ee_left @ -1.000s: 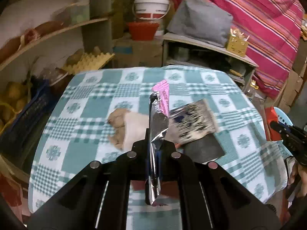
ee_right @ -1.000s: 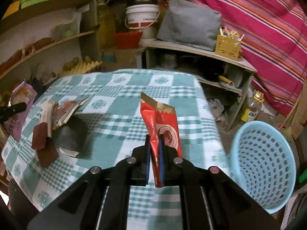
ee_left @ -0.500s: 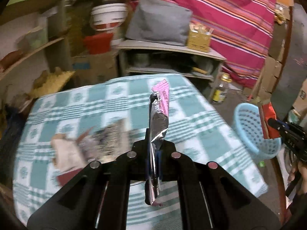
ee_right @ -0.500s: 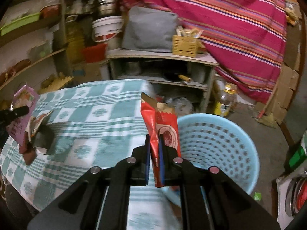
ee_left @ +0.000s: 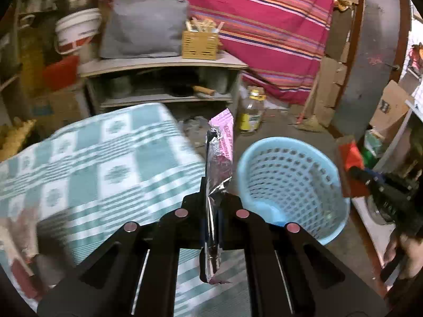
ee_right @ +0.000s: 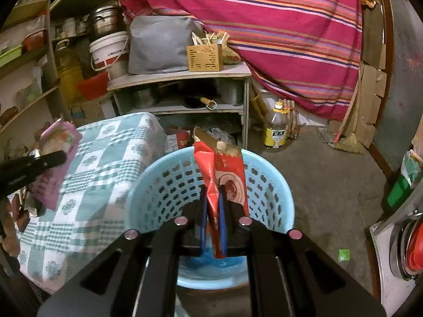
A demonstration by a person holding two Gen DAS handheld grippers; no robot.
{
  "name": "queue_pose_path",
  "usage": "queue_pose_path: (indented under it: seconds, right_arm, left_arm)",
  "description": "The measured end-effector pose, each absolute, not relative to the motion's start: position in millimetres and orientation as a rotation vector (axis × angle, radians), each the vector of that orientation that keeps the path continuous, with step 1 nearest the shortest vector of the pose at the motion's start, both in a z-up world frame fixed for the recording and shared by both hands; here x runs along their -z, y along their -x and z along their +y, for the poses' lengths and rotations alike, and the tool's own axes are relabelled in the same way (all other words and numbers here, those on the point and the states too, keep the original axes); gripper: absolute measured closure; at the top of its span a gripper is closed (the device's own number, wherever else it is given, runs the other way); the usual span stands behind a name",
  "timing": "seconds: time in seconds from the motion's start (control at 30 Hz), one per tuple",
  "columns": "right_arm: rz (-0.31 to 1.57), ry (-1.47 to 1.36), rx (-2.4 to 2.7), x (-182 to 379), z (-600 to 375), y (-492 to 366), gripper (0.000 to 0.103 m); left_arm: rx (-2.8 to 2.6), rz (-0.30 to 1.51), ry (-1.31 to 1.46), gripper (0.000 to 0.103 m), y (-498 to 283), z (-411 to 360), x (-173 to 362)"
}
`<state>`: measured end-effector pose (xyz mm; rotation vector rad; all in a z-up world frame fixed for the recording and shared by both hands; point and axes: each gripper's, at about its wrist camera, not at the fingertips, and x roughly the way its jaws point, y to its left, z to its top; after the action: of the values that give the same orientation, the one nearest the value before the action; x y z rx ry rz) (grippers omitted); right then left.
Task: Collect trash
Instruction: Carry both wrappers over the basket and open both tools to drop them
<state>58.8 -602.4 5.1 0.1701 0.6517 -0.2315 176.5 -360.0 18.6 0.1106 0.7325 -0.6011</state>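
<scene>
My left gripper point(ee_left: 211, 206) is clamped on a pink foil snack wrapper with a silver lining point(ee_left: 218, 158), which stands upright at the centre of the left wrist frame, above the edge of the table covered in a green-and-white checked cloth point(ee_left: 105, 163). The round light-blue perforated plastic basket point(ee_left: 288, 182) sits on the floor at centre right of that frame, just right of the wrapper. My right gripper point(ee_right: 212, 211) is clamped on a red foil snack packet with a torn gold top edge point(ee_right: 227, 174), held upright directly over the basket's opening at the centre of the right wrist frame. A yellow-labelled clear plastic bottle point(ee_right: 277, 129) stands on the floor beyond the basket, right of centre.
</scene>
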Motion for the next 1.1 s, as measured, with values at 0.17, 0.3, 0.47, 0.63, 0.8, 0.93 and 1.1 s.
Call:
queue_pose_path:
  seconds: [0.17,0.3,0.47,0.63,0.8,0.93,1.1]
  right_arm:
    - [0.655,-0.191,0.234,0,-619,-63,0.095]
    - [0.661,-0.202,0.234,2,-625,-66,0.095]
    - [0.663,-0.204,0.242,3,-633,-67,0.095]
    - [0.67,-0.225,0.252,6,-640,-69,0.095]
    - [0.676,-0.221,0.258,8,-636,-71,0.095]
    - [0.674,-0.225,0.255,9,-635,-72,0.095]
    - [0.677,-0.236,0.239,13,-626,-81,0.095]
  left_arm:
    - [0.657,0.726,-0.113,0.099,-177,-402,-16]
    - [0.693,0.742,-0.103,0.099,-181,-428,-11]
    - [0.719,0.761,-0.111,0.099,-184,-449,-6]
    - [0.719,0.745,-0.142,0.076,-184,-463,-7]
    - [0.707,0.756,-0.135,0.07,-190,-461,-4]
    - [0.683,0.72,-0.139,0.049,-185,-447,-12]
    - [0.621,0.666,-0.166,0.033,-176,-416,-25]
